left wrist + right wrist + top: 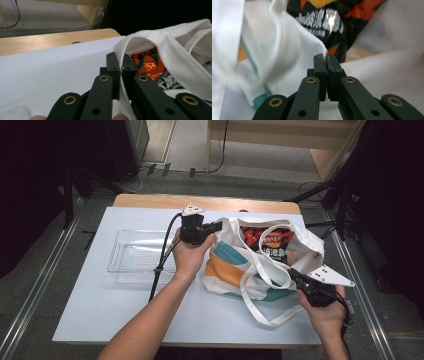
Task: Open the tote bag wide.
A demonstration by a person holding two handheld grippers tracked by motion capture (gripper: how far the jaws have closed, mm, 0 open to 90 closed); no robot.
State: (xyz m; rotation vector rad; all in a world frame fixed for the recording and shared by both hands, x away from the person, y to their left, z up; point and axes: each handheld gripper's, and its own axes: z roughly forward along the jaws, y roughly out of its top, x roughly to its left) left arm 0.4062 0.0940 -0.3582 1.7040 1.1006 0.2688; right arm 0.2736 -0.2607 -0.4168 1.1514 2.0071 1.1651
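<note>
A white canvas tote bag with teal and orange panels lies on the white tabletop, towards its right half, with its mouth pulled open. Inside the mouth sits a black and orange snack packet, its printed face turned up.

The left gripper is at the bag's left upper rim, held level and pointing right. In the left gripper view its jaws are clamped together on the white fabric edge of the bag, which rises between the pads and folds over them to the right; the snack packet shows just beyond, under that rim.

The right gripper comes in from the bag's lower right, pointing up and left at the near side of the opening. In the right gripper view its jaws are closed with a corner of the bag's white cloth at their tips; the cloth appears pinched between the pads, though the blur there makes the hold hard to confirm. The snack packet lies directly ahead of those tips, close but apart from them.

The bag's two long handles loop loose over its front and onto the tabletop near the right hand. A clear plastic tray stands to the left of the bag, behind the left hand.
</note>
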